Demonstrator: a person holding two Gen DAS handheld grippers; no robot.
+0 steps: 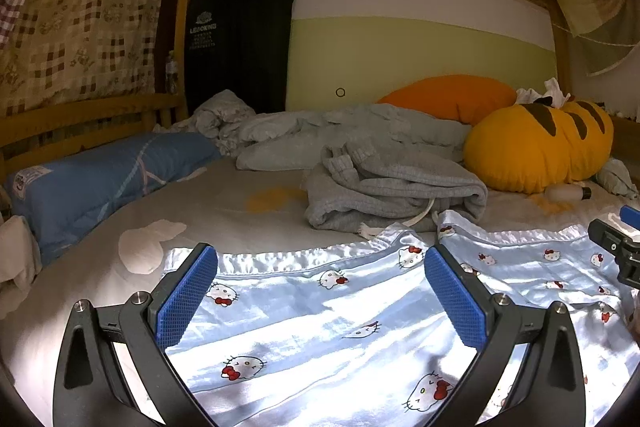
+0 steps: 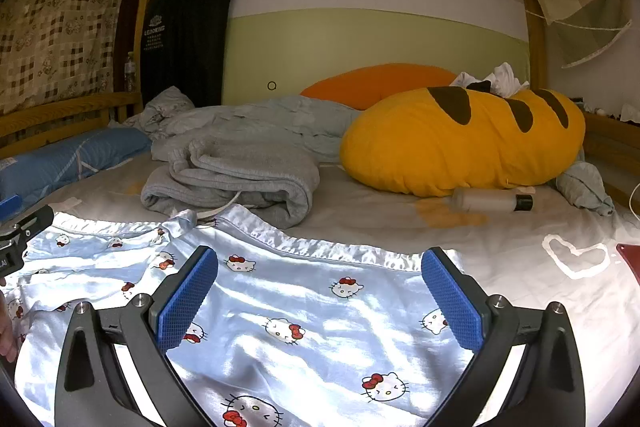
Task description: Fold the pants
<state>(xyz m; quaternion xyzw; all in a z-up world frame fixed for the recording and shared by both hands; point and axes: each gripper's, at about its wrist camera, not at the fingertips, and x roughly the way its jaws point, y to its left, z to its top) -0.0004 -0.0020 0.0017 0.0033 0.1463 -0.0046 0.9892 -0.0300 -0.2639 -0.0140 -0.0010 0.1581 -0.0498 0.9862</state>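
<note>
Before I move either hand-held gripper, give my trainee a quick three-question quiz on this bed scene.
1. True or false: the left hand-held gripper is clamped on the blue pants.
2. What lies directly beyond the pants' far hem? A) grey sweatpants B) striped yellow pillow C) bottle
3. Fill in: the right hand-held gripper is ____, hovering over the pants.

Key: 1 false; 2 A; 3 open.

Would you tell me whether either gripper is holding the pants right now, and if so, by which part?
Nothing is held. The left gripper and right gripper both stand open above the light blue pants, which lie spread on the bed.
</note>
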